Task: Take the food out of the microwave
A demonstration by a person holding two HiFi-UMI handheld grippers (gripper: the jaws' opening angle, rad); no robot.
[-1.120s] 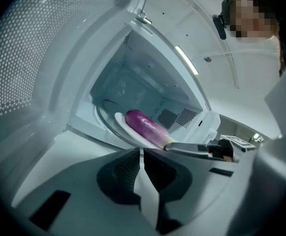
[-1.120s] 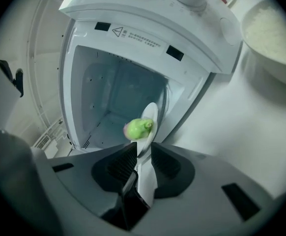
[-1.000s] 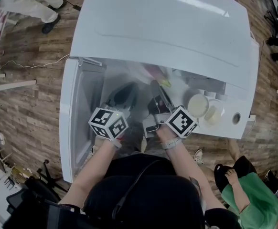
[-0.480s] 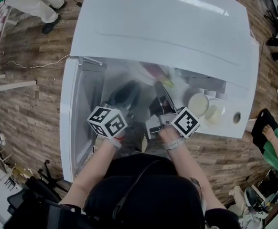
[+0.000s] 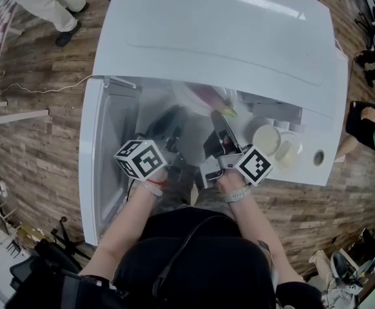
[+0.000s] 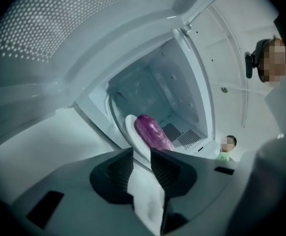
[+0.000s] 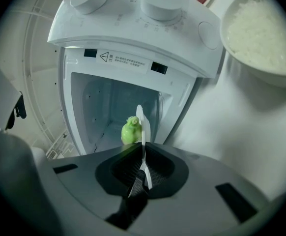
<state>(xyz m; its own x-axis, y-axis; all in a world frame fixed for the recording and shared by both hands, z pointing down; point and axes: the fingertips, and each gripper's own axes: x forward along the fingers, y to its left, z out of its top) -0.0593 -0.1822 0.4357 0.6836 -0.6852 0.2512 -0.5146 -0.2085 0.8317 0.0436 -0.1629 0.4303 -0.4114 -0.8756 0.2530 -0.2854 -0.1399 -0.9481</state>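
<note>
Purple food (image 6: 153,132), long and glossy, lies on a white plate (image 6: 131,128) inside the microwave (image 5: 226,37), and a small green piece (image 7: 131,130) sits near the plate's other edge. My left claw (image 6: 142,162) is clamped on the plate's near rim, with white filling the gap between the ribbed pads. My right claw (image 7: 142,154) pinches the rim too. From its own view the plate is edge-on, a thin white line running down between the pads, which have just been closing onto it. Both claws reach into the cavity side by side, their marker cubes just outside the opening. The door (image 5: 107,153) hangs wide open on my left. Two round knobs (image 7: 160,4) sit on the control panel beside the cavity. A bowl (image 7: 261,33) of what looks like white rice stands near the panel. Beyond the microwave is plank floor (image 5: 39,127), with a person in light trousers (image 5: 46,5) standing well off.
</note>
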